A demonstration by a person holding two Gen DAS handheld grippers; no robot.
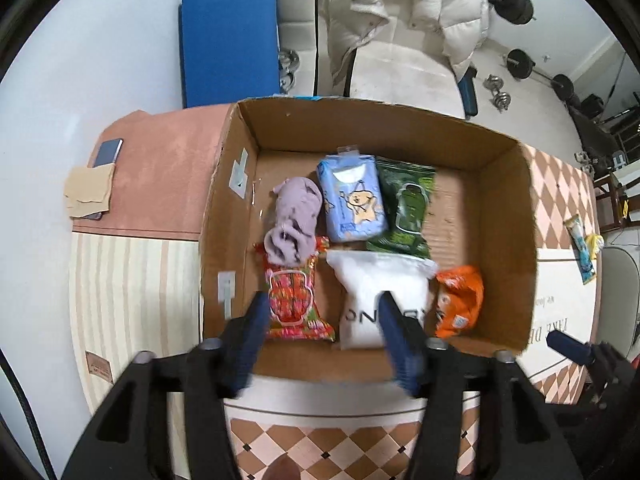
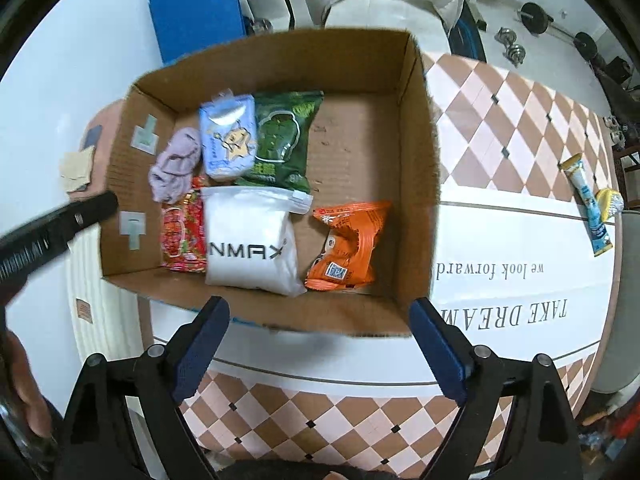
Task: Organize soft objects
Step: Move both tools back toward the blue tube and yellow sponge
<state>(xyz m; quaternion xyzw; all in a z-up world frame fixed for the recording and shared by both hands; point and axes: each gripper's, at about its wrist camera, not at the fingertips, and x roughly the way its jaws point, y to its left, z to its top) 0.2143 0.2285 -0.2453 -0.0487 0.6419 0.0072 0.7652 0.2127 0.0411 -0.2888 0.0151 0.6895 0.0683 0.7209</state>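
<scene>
An open cardboard box (image 1: pixel 500 184) (image 2: pixel 416 152) holds several soft items: a lilac cloth (image 1: pixel 294 220) (image 2: pixel 176 164), a blue pack (image 1: pixel 352 200) (image 2: pixel 230 140), a green pack (image 1: pixel 406 208) (image 2: pixel 284 140), a red patterned pouch (image 1: pixel 294 304) (image 2: pixel 180 232), a white bag (image 1: pixel 380 292) (image 2: pixel 250 240) and an orange packet (image 1: pixel 458 300) (image 2: pixel 350 244). My left gripper (image 1: pixel 322 308) is open and empty above the box's near side. My right gripper (image 2: pixel 320 316) is open and empty over the box's near wall.
A snack stick and a yellow wrapped item (image 2: pixel 596 204) (image 1: pixel 582 248) lie on the checkered tablecloth at the right. A phone (image 1: pixel 106 152) and a cardboard scrap (image 1: pixel 88 192) lie at the left. A white jacket (image 1: pixel 404 12) hangs on a chair behind.
</scene>
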